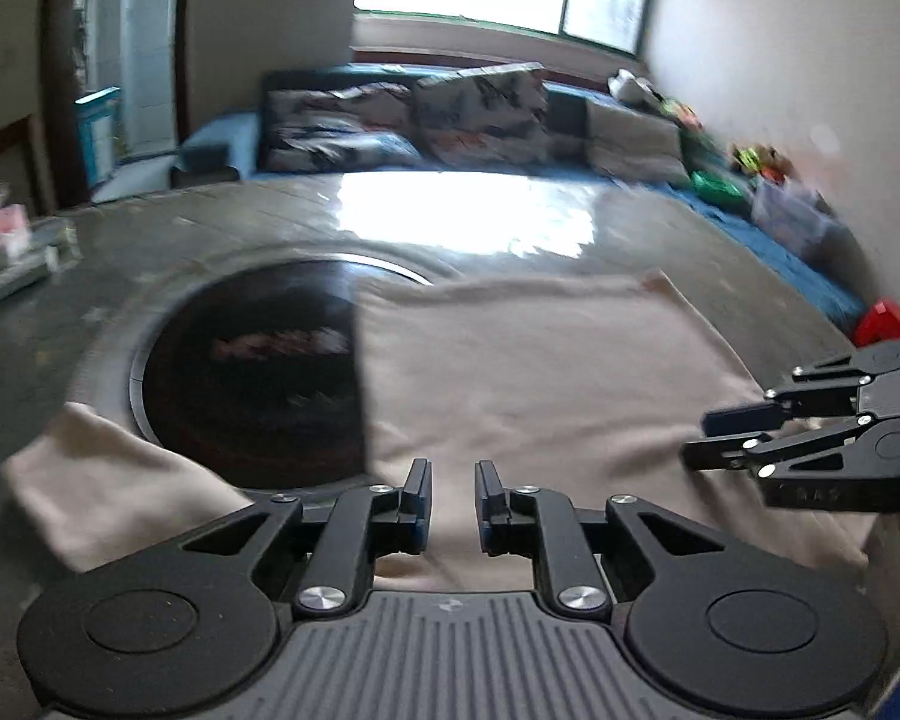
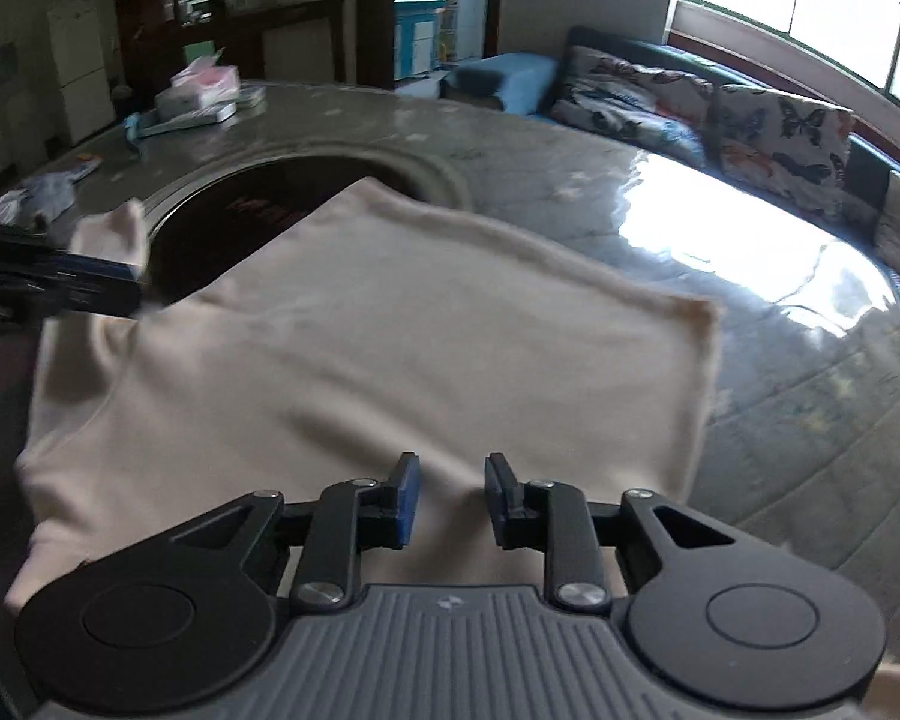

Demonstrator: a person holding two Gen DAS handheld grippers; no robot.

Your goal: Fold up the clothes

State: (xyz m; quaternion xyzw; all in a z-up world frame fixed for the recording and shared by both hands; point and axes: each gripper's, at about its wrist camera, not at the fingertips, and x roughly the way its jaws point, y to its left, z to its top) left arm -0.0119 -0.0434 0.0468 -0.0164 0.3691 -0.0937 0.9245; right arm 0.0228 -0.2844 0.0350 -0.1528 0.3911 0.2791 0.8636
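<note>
A beige garment (image 1: 540, 372) lies spread flat on a round grey table (image 1: 150, 252), partly covering the table's dark round inset (image 1: 252, 372). One sleeve (image 1: 108, 480) sticks out to the left. My left gripper (image 1: 453, 480) is open, hovering over the garment's near edge. My right gripper (image 1: 711, 438) comes in from the right, low over the cloth. In the right wrist view, the right gripper (image 2: 453, 474) is open above the garment (image 2: 390, 348) near its side edge. The left gripper (image 2: 108, 288) shows blurred at the left, by the sleeve (image 2: 120, 234).
A tissue box (image 2: 198, 90) and small flat items sit on the table's far left side. A sofa with butterfly cushions (image 2: 750, 114) runs under the window behind the table. A red stool (image 1: 888, 324) and a blue blanket with toys (image 1: 780, 222) are on the right.
</note>
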